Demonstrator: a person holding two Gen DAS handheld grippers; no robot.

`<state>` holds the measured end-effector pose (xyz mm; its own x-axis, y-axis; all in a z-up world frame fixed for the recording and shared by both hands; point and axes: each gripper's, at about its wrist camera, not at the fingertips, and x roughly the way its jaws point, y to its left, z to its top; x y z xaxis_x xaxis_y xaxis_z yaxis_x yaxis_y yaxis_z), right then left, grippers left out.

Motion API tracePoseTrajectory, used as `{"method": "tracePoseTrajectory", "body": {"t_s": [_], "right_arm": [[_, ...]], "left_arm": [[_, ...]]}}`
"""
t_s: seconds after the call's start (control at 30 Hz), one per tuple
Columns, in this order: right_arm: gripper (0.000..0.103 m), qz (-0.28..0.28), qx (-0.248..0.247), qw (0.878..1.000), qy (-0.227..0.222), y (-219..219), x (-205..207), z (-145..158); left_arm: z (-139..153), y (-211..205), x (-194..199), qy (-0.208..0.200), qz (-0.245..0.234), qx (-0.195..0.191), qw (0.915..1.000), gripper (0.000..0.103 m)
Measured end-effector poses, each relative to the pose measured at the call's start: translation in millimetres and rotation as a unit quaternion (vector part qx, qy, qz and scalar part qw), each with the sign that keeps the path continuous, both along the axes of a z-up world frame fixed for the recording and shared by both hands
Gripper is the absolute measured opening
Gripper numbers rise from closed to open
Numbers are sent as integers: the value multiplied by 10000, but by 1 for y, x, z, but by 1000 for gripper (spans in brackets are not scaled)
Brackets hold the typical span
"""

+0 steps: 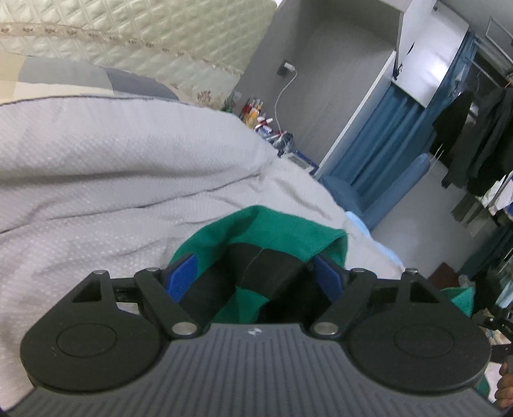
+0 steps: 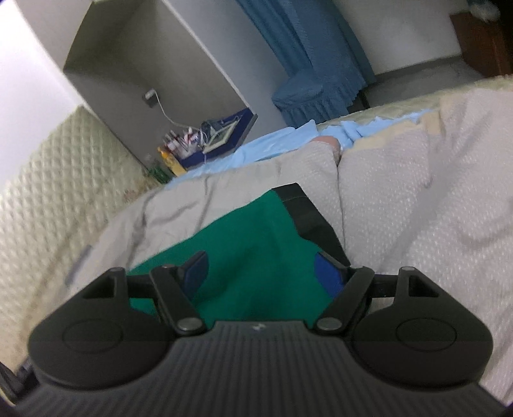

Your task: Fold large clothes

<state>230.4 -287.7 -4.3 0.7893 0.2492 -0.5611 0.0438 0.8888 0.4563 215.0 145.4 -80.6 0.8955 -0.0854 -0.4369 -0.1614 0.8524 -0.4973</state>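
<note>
Tilting downward over the bed, the left claw (image 1: 256,272) stood with its blue pads spread wide, a bunched fold of the green-and-black garment (image 1: 269,231) lying loose between them, not pinched. The right claw (image 2: 264,272) was also wide, angled down over a flat green stretch of the same garment with a black band at its far edge. Around the cloth lay plenty of open grey waffle-textured bedspread (image 1: 112,166), bounded by a quilted cream headboard (image 1: 144,29) and a pale blue sheet (image 2: 272,141) at the bed's edge.
</note>
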Motion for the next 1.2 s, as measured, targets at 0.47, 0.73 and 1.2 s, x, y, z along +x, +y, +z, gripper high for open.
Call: {"method": "tracePoseTrajectory", "body": {"t_s": [0.47,0.73,1.2], "right_arm": [[69,195,-1049,9939,289,0,42,-28],[10,113,-729,9971,199,-7,41,-24],[9,-441,-680,9965,-206,-31,51,-19]], "left_arm": [[-13,-16,35,127,-38,541,9984,48],[26,4,63,-34,30,648,9979,9],[35,34,179,655,474,158,9966,8]]}}
